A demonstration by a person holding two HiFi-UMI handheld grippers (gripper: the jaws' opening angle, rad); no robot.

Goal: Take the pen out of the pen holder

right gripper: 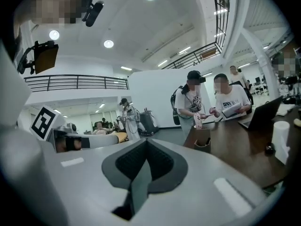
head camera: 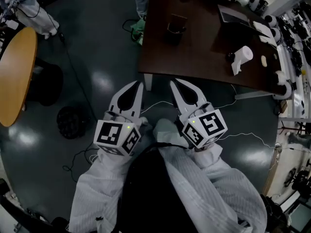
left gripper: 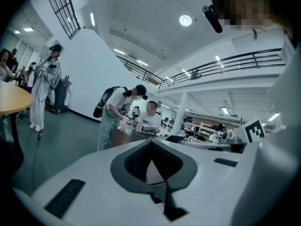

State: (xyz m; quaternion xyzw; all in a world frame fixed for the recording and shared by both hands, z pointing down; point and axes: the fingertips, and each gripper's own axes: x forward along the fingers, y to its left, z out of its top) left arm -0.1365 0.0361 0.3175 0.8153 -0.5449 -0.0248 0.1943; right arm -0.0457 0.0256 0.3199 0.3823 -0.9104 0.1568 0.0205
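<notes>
The dark square pen holder [head camera: 176, 28] stands near the left end of a dark brown table [head camera: 204, 52]. It shows again in the right gripper view [right gripper: 203, 138], ahead and to the right, and its contents are too small to make out. My left gripper [head camera: 139, 83] and right gripper [head camera: 173, 81] are held side by side over the floor, short of the table's near edge. Both point toward the table, well away from the holder. Each is shut with nothing between its jaws, as the left gripper view [left gripper: 151, 142] and the right gripper view [right gripper: 146, 141] show.
On the table lie a white paper roll [head camera: 242, 57] and a laptop [head camera: 233, 15], and two people stand at its far end [right gripper: 207, 102]. A white table leg [head camera: 147, 81] is just ahead. A round wooden table [head camera: 17, 72] stands at left, and cables [head camera: 80, 89] cross the dark floor.
</notes>
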